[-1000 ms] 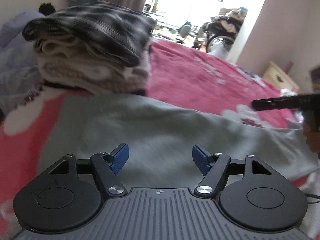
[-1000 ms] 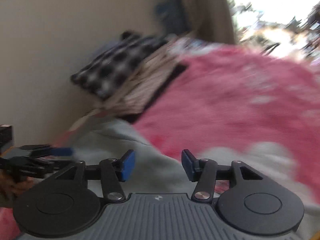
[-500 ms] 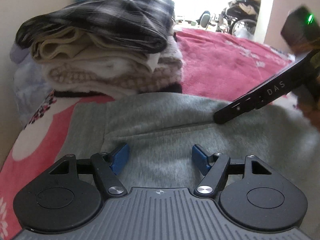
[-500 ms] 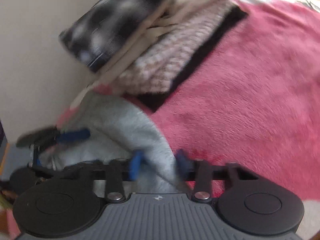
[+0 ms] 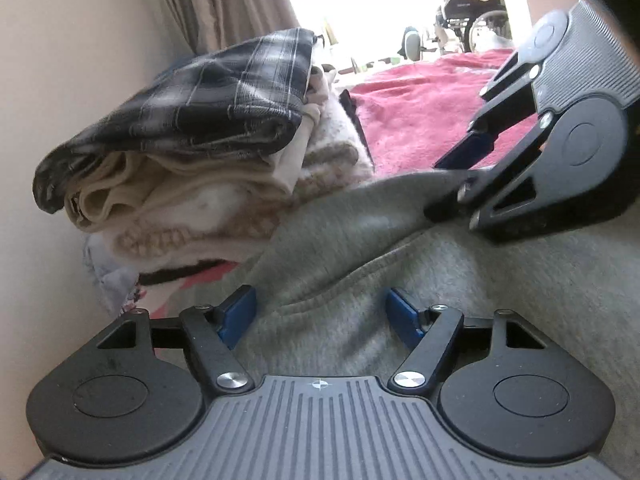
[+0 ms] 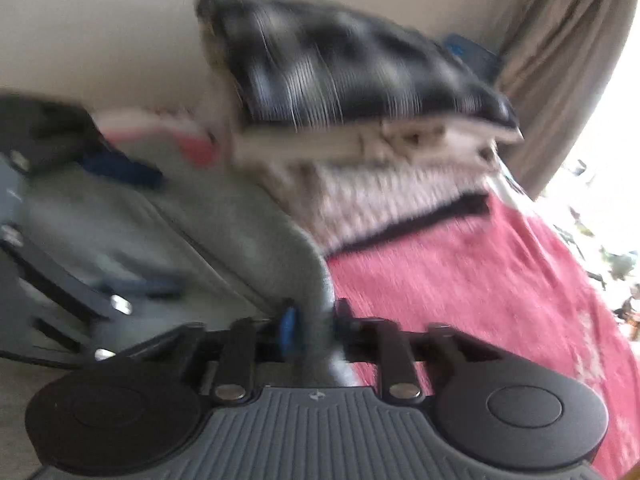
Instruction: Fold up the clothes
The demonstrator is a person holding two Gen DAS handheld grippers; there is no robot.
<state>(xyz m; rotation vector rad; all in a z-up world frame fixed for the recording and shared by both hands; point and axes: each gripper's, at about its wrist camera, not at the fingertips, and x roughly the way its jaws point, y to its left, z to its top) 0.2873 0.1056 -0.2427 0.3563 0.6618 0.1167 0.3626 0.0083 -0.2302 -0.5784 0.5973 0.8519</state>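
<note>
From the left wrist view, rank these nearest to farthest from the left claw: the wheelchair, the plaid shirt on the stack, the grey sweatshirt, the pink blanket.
1. Grey sweatshirt: directly under the left claw, between its open fingers.
2. Plaid shirt: on top of the folded stack, ahead to the left.
3. Pink blanket: ahead to the right, stretching beyond the stack.
4. Wheelchair: far back by the bright opening.

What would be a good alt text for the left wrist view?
The left hand-held gripper hangs open over a grey sweatshirt on a pink blanket. A pile of folded clothes sits behind; the right hand-held gripper reaches its edge.
</note>
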